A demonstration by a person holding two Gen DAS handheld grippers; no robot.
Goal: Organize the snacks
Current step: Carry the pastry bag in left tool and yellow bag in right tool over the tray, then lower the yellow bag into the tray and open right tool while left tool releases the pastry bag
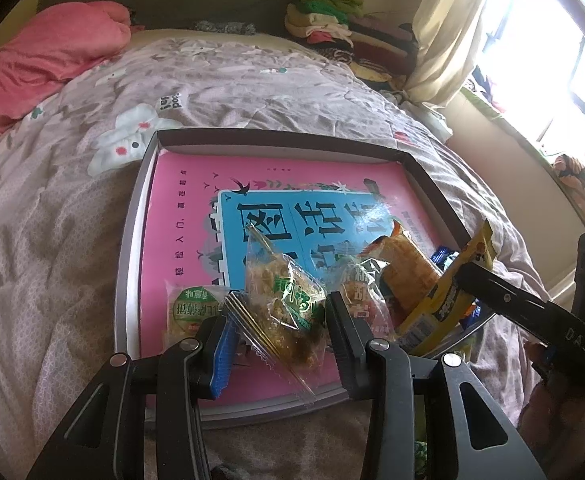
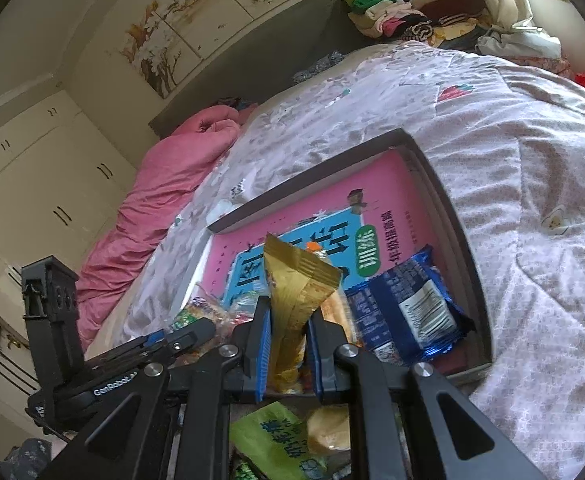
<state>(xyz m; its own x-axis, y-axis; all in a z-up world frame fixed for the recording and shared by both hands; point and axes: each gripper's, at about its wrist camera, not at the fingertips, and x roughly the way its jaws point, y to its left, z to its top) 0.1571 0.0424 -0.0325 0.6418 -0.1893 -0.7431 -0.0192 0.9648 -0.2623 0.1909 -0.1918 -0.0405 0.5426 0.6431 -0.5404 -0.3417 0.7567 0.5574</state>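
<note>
A shallow grey box (image 1: 129,240) with a pink and blue printed bottom (image 1: 188,208) lies on the bed. My left gripper (image 1: 282,320) is shut on a clear packet of brown snack with a green label (image 1: 288,300), held over the box's near side. My right gripper (image 2: 290,320) is shut on a yellow-gold packet (image 2: 296,280), which stands up between the blue pads. In the left wrist view it (image 1: 462,270) comes in from the right with that yellow packet (image 1: 448,296). An orange packet (image 1: 404,272), a round green-labelled packet (image 1: 188,312) and a blue packet (image 2: 408,312) lie in the box.
The box rests on a flowered bedcover (image 1: 252,92). A pink quilt (image 1: 44,52) lies at the far left and a pile of clothes (image 1: 340,36) by the curtain (image 1: 444,32). A green packet (image 2: 268,440) lies under my right gripper, outside the box.
</note>
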